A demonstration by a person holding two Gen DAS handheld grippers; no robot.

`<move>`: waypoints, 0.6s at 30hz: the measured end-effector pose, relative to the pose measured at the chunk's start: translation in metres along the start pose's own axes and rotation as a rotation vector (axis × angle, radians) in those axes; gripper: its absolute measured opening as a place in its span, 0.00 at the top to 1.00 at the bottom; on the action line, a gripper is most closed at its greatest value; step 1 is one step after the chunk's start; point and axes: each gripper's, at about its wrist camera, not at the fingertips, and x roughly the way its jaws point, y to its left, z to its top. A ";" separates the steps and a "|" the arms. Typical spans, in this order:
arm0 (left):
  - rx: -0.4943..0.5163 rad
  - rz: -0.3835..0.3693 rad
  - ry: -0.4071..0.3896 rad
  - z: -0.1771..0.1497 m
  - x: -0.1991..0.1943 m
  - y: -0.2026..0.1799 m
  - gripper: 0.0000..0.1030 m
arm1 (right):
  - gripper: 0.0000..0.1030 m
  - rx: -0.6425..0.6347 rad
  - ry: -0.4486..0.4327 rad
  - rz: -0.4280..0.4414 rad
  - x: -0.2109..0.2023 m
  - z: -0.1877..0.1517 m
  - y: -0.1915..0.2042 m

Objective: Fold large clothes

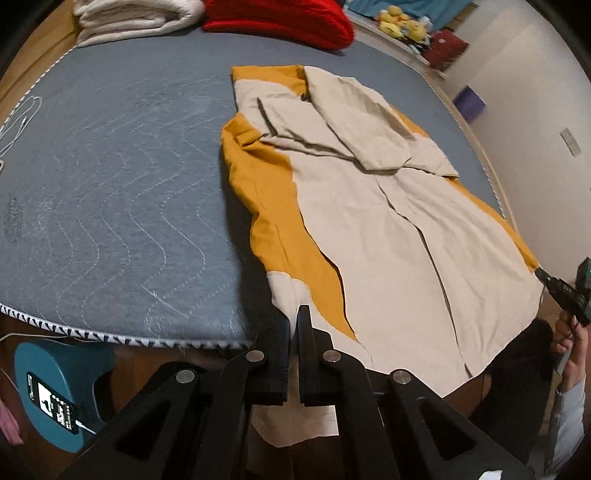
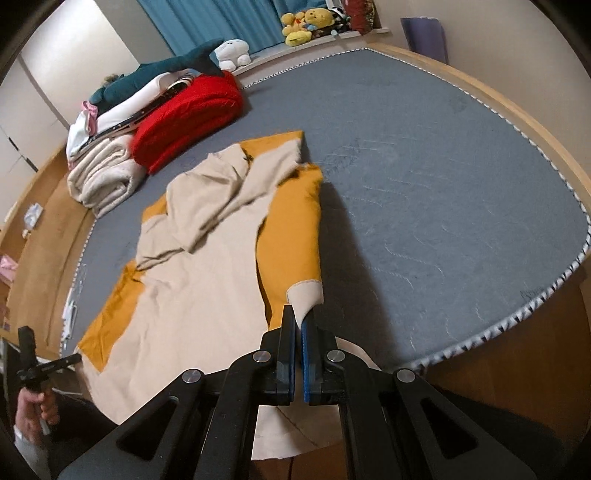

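A large beige and mustard-yellow garment (image 1: 388, 221) lies flat on the grey quilted mattress (image 1: 110, 184), its sleeves folded across the chest. Its hem hangs over the near edge. My left gripper (image 1: 294, 317) is shut on the hem's corner at one side. My right gripper (image 2: 298, 321) is shut on the hem's corner at the other side, by a beige patch (image 2: 304, 295). The garment fills the middle-left of the right wrist view (image 2: 207, 251). Each gripper shows at the edge of the other's view: the right one (image 1: 565, 295), the left one (image 2: 37, 365).
Folded cream blankets (image 1: 129, 18) and a red folded blanket (image 1: 280, 22) lie at the far end of the mattress. Plush toys (image 2: 306, 22) sit on a shelf behind. A teal stool with a phone (image 1: 55, 391) stands by the near edge. A wooden frame (image 2: 535, 129) rims the mattress.
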 end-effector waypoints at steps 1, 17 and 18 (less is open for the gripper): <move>0.015 -0.012 0.010 -0.007 -0.007 -0.001 0.98 | 0.98 0.010 0.004 -0.001 -0.007 -0.002 -0.001; -0.027 -0.173 -0.057 0.056 -0.015 0.008 0.98 | 0.98 0.012 -0.020 -0.016 -0.065 -0.006 -0.031; -0.043 -0.168 -0.071 0.069 -0.005 0.010 0.98 | 0.98 0.008 -0.023 -0.014 -0.055 0.006 -0.031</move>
